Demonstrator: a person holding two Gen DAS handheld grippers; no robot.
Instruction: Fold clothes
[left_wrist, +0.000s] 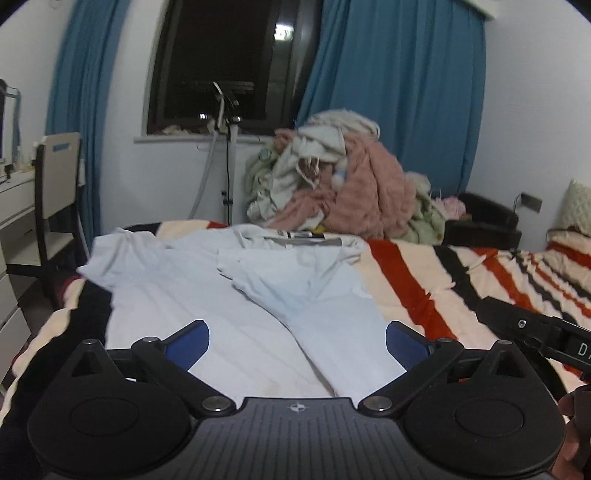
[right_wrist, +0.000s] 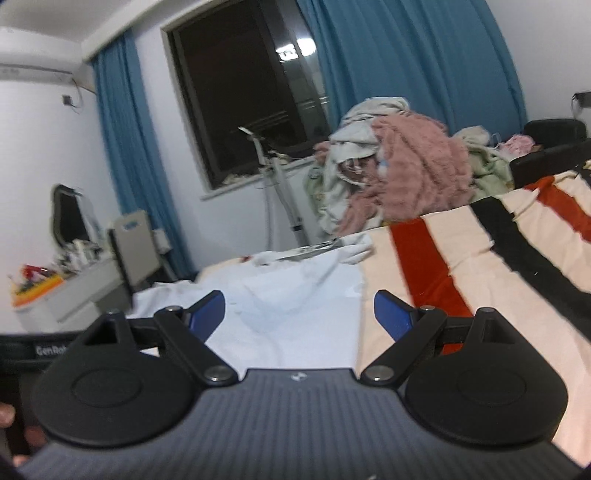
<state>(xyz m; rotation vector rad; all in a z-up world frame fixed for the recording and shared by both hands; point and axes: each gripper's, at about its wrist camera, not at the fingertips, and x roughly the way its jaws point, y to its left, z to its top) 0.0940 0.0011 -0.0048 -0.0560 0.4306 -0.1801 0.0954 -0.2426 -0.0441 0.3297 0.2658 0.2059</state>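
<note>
A white shirt (left_wrist: 207, 295) lies spread on a striped blanket (left_wrist: 424, 280) that covers the bed, its collar end toward the far edge. Its right side is folded in over the body, so a sleeve (left_wrist: 273, 280) lies across the middle, while the left sleeve (left_wrist: 107, 258) is spread out flat toward the left edge of the bed. The cloth is creased along a diagonal running from the centre toward the near right.

The left gripper (left_wrist: 297, 341) hangs just above the near part of the shirt with its blue pads (left_wrist: 192, 343) spread wide and nothing between them. The right gripper (right_wrist: 299, 314) is also spread wide and empty — it sits over the shirt's right edge, so one pad is over white cloth and the other is over the blanket's red stripe. In the left wrist view the black body of the right gripper shows at the right edge, beside the left one and apart from the shirt.

Beyond the far edge of the bed stands a heap of clothes (left_wrist: 332, 184), pink and pale green pieces mixed with cream ones. Behind it are blue curtains (left_wrist: 399, 110) on both sides of a dark window (left_wrist: 229, 66). At the far left are a chair (left_wrist: 55, 177) and a white desk (left_wrist: 14, 206) — the small items on the desk are too blurred to name. A pillow (left_wrist: 578, 206) shows at the far right.
</note>
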